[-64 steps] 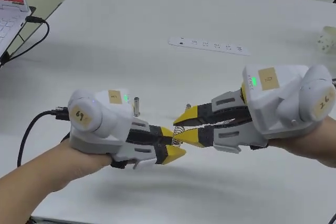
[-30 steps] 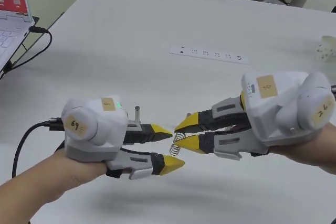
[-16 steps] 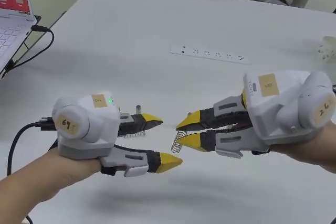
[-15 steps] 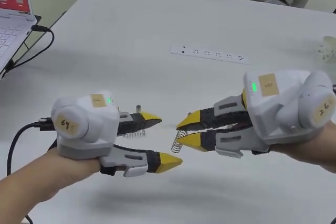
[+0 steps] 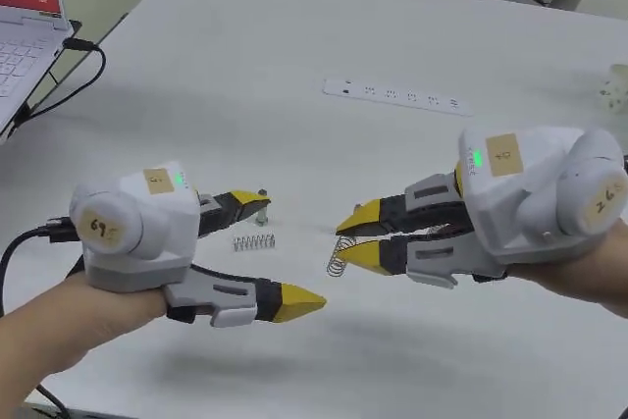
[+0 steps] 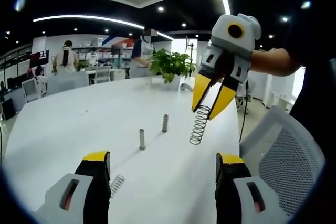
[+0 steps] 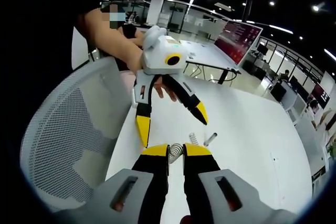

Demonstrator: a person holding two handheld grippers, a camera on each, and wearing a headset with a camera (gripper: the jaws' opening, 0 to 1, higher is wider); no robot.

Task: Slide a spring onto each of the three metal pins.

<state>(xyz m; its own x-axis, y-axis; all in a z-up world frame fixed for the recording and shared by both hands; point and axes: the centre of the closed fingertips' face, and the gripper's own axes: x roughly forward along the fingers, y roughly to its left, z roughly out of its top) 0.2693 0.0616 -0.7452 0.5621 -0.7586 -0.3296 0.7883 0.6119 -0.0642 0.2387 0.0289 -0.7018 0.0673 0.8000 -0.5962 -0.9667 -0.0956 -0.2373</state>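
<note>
My right gripper [image 5: 344,239] is shut on the top of a small steel spring [image 5: 337,256], which hangs above the white table [image 5: 294,36]. The same spring [image 7: 176,151] sits pinched between the jaws in the right gripper view. My left gripper [image 5: 280,250] stands wide open to the left of it, holding nothing. A second spring [image 5: 254,241] lies flat on the table between the left jaws. Two short upright metal pins [image 6: 142,139] [image 6: 165,123] stand on the table ahead of the left gripper [image 6: 163,163]. One pin [image 5: 263,209] shows beside the left upper jaw tip.
A white power strip [image 5: 392,95] lies across the far middle of the table. An open laptop [image 5: 25,7] with a black cable [image 5: 69,71] sits at the far left edge. A small white object [image 5: 614,85] rests at the right edge.
My left gripper has opened wide and drawn back to the left, away from the right gripper. The right gripper keeps its hold on the hanging spring and has barely moved.
</note>
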